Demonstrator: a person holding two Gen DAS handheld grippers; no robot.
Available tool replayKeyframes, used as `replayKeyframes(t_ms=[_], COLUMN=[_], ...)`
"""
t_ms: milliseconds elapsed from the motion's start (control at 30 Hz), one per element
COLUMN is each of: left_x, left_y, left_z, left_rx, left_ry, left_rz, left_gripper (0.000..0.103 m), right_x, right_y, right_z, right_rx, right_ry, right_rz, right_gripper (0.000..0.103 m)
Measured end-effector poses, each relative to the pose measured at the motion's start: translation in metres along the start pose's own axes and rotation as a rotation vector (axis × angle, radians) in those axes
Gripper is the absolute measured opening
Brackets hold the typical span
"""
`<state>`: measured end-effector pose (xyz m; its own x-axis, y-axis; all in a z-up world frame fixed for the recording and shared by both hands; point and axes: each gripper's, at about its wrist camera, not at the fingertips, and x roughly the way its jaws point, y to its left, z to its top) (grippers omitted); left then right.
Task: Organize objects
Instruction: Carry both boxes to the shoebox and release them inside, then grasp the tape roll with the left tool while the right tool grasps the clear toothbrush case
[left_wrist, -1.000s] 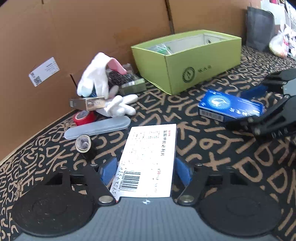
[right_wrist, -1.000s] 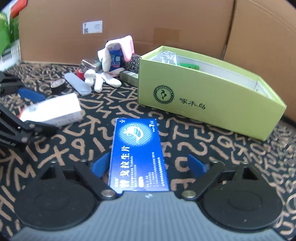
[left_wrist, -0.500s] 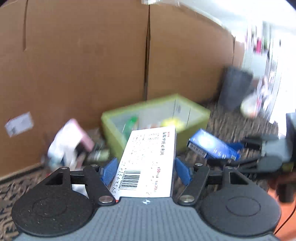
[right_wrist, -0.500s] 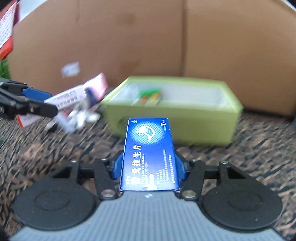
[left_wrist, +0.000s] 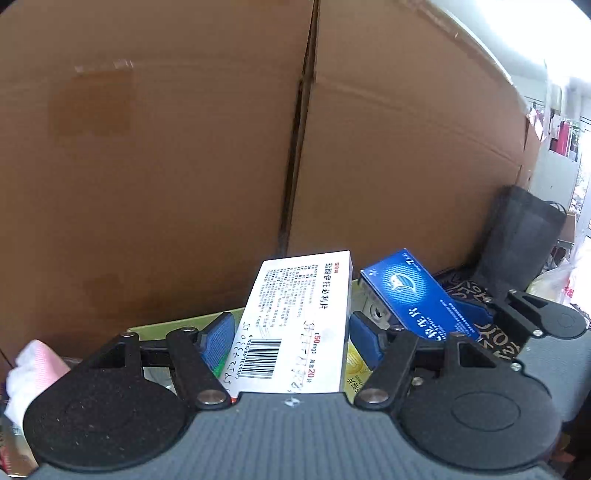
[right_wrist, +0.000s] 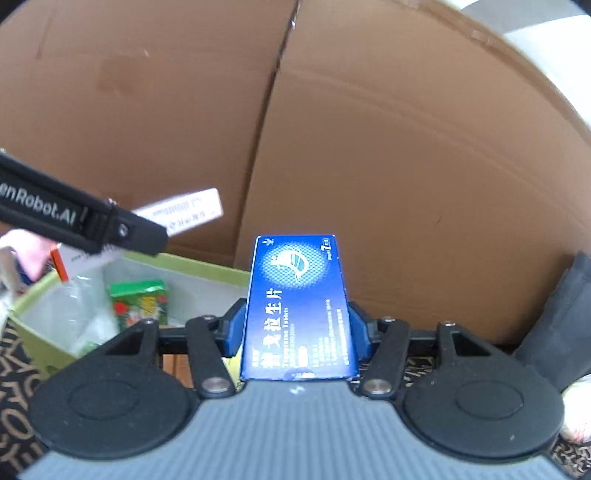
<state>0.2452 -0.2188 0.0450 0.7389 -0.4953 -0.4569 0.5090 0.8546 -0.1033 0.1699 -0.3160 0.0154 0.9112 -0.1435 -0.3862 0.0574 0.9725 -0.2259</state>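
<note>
Right wrist view, patterned cloth (right_wrist: 14, 373) backed by cardboard wall (right_wrist: 406, 147), blue box (right_wrist: 299, 310) clamped lengthwise in right gripper (right_wrist: 297, 332), white box (left_wrist: 299, 325) likewise gripped lengthwise by left gripper (left_wrist: 291, 339).

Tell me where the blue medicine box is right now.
The blue medicine box is clamped in the right gripper, raised near the green box, right of the white box.

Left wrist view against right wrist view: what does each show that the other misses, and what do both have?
Only the left wrist view shows the white box's barcode face, clamped in the left gripper, plus a yellow packet below. Only the right wrist view shows inside the green box: a green packet and clear plastic. Both show the blue box clamped in the right gripper, and the cardboard wall.
</note>
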Motion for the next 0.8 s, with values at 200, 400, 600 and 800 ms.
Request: replayKeyframes(t_ms=[200,400,600,800], left_x=[0.034,0.034,-0.01,-0.071], left_y=[0.002,0.009,0.015,0.031], left_z=[-0.009,-0.016,-0.026,-0.056], left_rx=[-0.014,-0.087,-0.161,-0.221], left_ry=[0.038,0.042,-0.024,-0.045], left_rz=[0.014,0.036,0.002,0.063], left_gripper=[0.073,0.092,0.092,0.092], right_x=[0.037,0.046,0.009,-0.04], right_y=[-0.003,0.006,0.002,0.013], right_z=[-0.009,-0.024,-0.022,-0.028], right_rx=[0.037,-0.056,-0.039,-0.01], right_ry=[0.04,0.034,-0.065,-0.137], right_rz=[0.046,0.026,-0.027,0.024], right_gripper=[0.056,0.098,0.103,0.103])
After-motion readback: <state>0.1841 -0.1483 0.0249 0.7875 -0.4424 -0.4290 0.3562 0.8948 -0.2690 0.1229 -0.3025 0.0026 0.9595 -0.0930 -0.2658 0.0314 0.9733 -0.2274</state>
